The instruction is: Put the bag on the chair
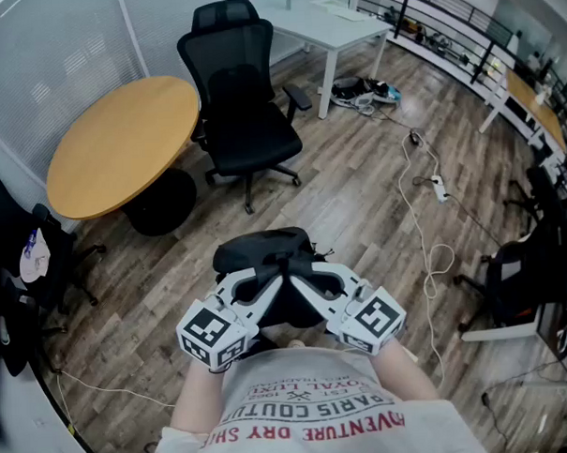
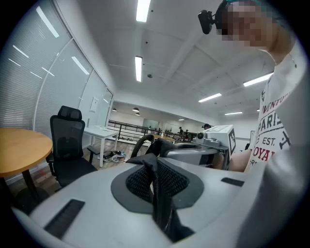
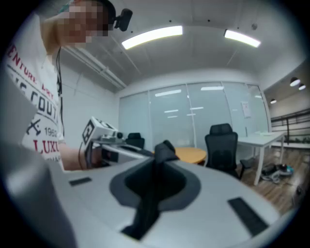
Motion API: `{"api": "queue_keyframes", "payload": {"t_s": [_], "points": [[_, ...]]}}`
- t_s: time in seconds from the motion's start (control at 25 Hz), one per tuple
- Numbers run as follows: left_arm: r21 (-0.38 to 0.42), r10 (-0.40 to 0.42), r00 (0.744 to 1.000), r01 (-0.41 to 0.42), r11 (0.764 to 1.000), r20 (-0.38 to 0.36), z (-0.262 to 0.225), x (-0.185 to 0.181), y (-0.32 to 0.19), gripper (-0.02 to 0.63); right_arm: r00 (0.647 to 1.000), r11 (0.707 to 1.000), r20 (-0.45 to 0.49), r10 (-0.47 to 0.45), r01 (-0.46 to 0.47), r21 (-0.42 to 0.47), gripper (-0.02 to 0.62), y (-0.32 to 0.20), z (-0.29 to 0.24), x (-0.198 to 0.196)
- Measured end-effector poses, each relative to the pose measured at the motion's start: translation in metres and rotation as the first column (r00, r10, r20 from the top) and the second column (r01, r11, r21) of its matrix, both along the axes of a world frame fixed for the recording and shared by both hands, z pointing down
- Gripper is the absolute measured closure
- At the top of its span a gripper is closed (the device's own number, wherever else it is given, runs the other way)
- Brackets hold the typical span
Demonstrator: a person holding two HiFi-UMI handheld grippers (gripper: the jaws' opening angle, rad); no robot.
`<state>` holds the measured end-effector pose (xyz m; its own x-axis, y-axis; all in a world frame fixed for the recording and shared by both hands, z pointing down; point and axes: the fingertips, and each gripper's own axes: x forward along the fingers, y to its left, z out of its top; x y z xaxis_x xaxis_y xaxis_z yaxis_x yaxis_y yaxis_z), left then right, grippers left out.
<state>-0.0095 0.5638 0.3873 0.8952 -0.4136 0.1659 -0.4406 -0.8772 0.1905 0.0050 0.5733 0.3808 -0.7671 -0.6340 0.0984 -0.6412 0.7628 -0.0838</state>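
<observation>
Pinching the fabric of the black bag [image 1: 263, 252] between the tightly closed jaws of the left gripper [image 2: 156, 180] and the right gripper [image 3: 154, 183]. Holding it above the wood floor [image 1: 357, 199], close to the chest. Facing the black office chair [image 1: 246, 119] at twelve o'clock, well apart, beside the round wooden table [image 1: 120, 143] at ten o'clock.

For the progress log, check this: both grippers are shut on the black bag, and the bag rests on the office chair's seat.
The last part is wrong. The left gripper and right gripper are shut on the black bag, but it hangs between them, apart from the office chair, not on its seat. The head view shows this.
</observation>
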Motion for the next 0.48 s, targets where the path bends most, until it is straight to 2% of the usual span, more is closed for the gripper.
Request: {"api": "queue_keyframes", "payload": {"t_s": [0.48], "points": [[-0.027, 0.02, 1.0, -0.02, 0.999, 0.001, 0.0076, 0.008, 0.0077, 0.554, 1.0, 1.0, -0.012, -0.008, 0.008, -0.002, 0.548, 0.0102, 0.0052, 0.0061]]}}
